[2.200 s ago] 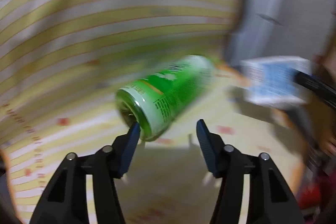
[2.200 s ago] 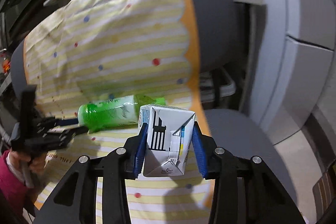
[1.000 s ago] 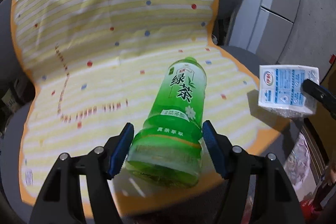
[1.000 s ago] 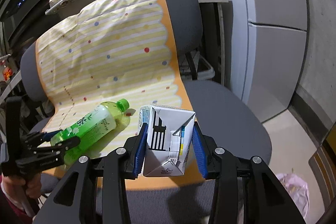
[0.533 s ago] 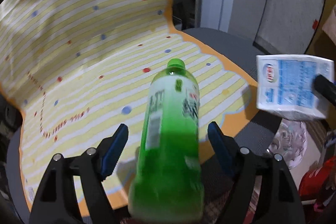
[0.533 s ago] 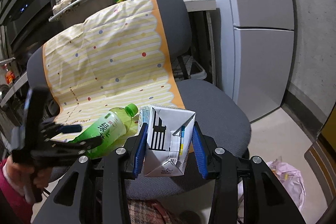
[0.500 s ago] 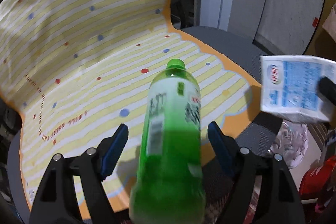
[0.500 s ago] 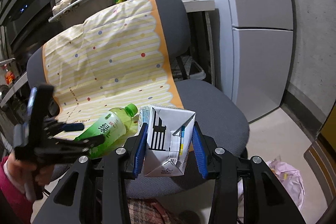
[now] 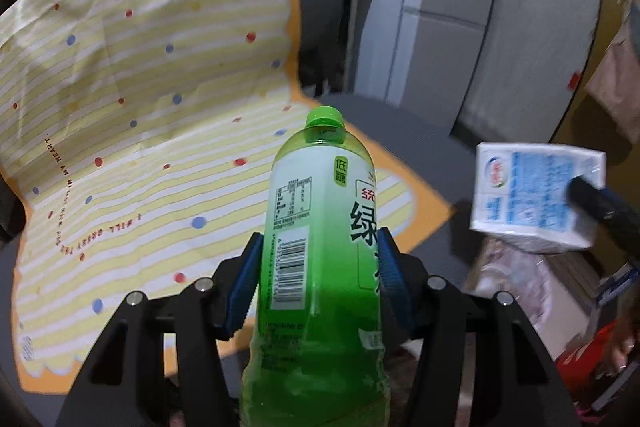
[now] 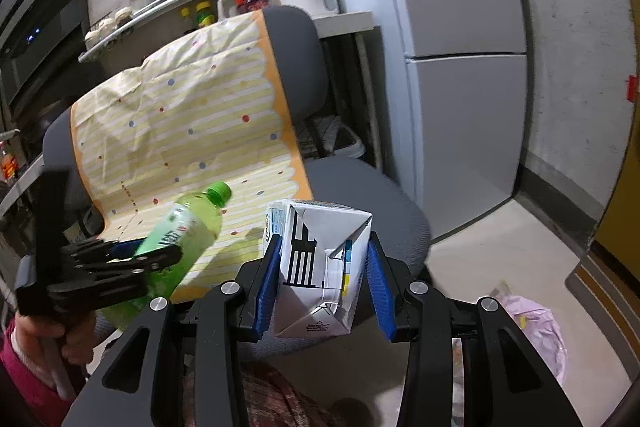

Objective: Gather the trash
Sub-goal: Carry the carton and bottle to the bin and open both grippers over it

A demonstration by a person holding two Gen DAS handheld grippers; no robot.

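Green tea bottle, lower body clamped between just-closed left gripper fingers, neck projecting forward; milk carton gripped between right gripper fingers; risk: smooth round bottle slipping out if tilted.

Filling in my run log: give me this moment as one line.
left gripper: closing on green tea bottle | right gripper: shut on milk carton | both lifted clear of chair

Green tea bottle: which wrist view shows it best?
Left wrist: the green tea bottle fills the centre, label and barcode readable, clamped in the left gripper. Right wrist shows it small at left, tilted, partly hidden by that gripper.
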